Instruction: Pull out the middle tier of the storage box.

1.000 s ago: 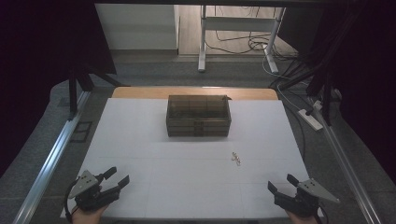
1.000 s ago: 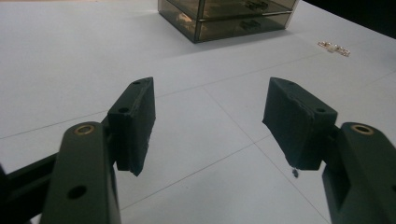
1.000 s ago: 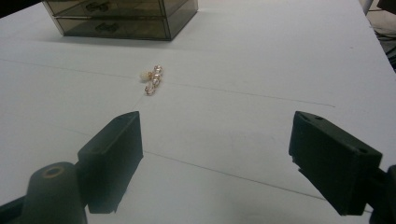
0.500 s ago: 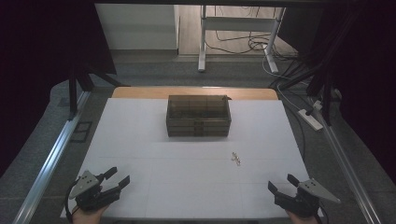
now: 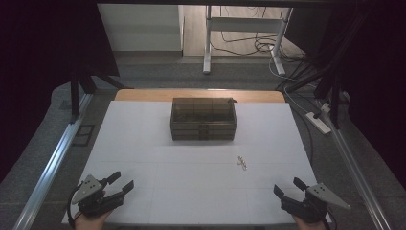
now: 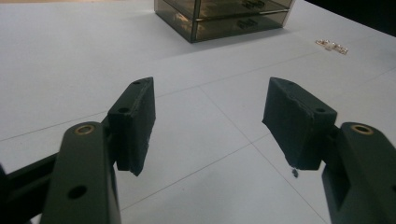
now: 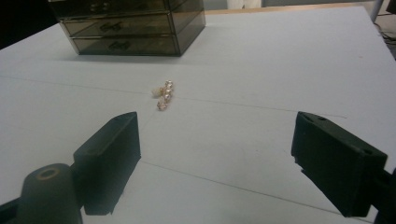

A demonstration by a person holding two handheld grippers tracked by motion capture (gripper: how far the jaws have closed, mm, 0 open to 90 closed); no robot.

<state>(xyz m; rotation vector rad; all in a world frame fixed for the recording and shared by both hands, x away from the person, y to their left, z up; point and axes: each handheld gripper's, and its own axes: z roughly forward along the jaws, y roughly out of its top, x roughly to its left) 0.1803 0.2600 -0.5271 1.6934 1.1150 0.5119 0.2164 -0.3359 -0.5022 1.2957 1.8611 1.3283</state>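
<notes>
A smoky see-through drawer box (image 5: pixel 203 119) stands at the middle back of the white table (image 5: pixel 143 143); its drawers look shut. A small gold trinket with pale beads (image 5: pixel 242 163) lies in front of it to the right, also seen as the trinket (image 7: pixel 164 94) and the trinket (image 6: pixel 332 46). My left gripper (image 5: pixel 121 181) rests open near the front left corner, nothing between its jaws. My right gripper (image 5: pixel 288 187) is open near the front right corner, the trinket lying well ahead of it. The drawer box (image 7: pixel 128 25) faces the right gripper; the drawer box (image 6: pixel 224 16) is far ahead of the left.
Metal rails (image 5: pixel 48 167) run along both sides of the table. A power strip (image 5: pixel 318 122) and cables lie on the floor at the right. A desk frame (image 5: pixel 244 28) stands beyond the table's far edge.
</notes>
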